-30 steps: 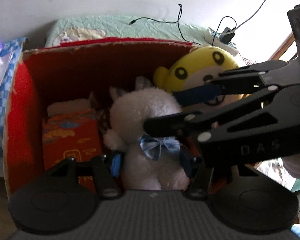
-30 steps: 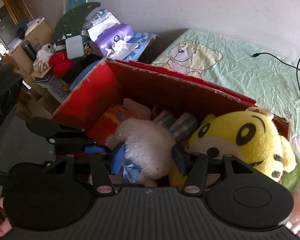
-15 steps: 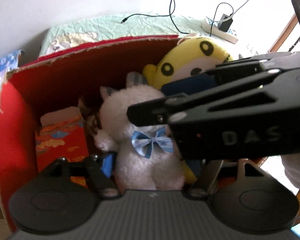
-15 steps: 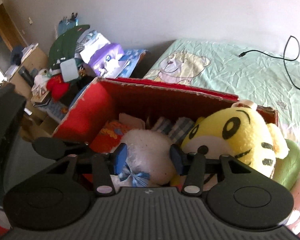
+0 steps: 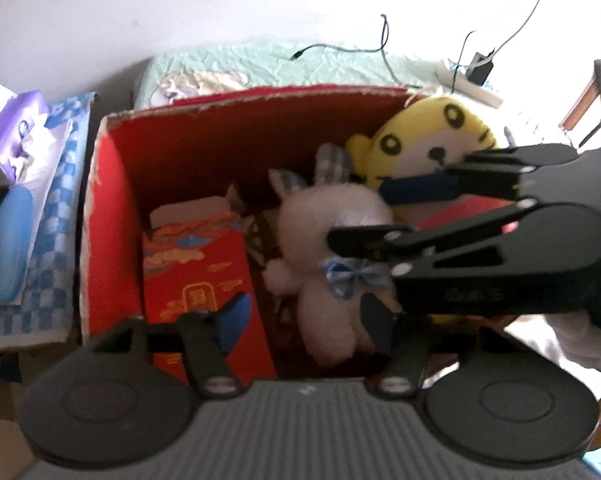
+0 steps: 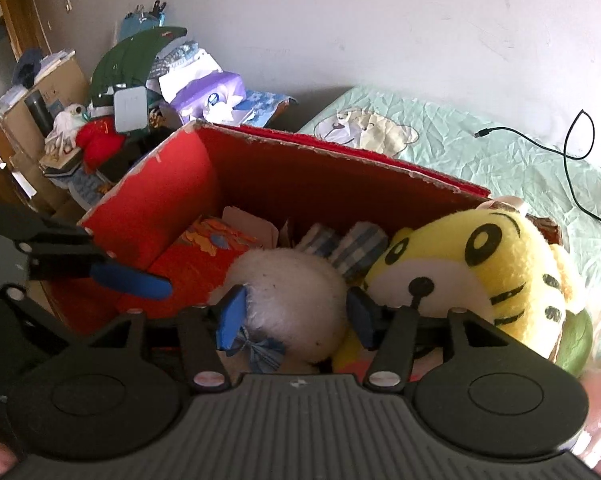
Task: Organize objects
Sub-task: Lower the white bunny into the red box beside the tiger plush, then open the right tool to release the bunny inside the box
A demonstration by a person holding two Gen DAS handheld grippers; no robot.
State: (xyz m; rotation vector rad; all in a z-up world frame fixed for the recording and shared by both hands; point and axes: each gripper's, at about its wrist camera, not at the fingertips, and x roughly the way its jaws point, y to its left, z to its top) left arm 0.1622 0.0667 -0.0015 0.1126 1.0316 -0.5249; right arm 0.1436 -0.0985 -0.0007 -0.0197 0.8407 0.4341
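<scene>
A red cardboard box (image 5: 112, 200) (image 6: 148, 208) holds a white plush rabbit (image 5: 332, 216) (image 6: 296, 284) with a blue bow, a yellow tiger plush (image 5: 424, 140) (image 6: 484, 268) and a red printed carton (image 5: 196, 276) (image 6: 196, 260). My left gripper (image 5: 304, 320) is open above the box's near side, its jaws apart around nothing. My right gripper (image 6: 292, 316) is open with its jaws either side of the rabbit, not pressing it. In the left wrist view the right gripper (image 5: 404, 208) reaches in from the right over the rabbit and tiger.
A pale green bedsheet (image 6: 480, 152) with a black cable (image 6: 576, 148) lies behind the box. A purple tissue pack (image 6: 208, 92) and blue checked cloth (image 5: 56, 216) sit left of it. A cluttered pile with a green jacket (image 6: 132, 56) stands further left.
Both grippers have pulled back and up from the box. The left gripper's jaws now stand off the white rabbit. The rabbit and tiger stay in the box.
</scene>
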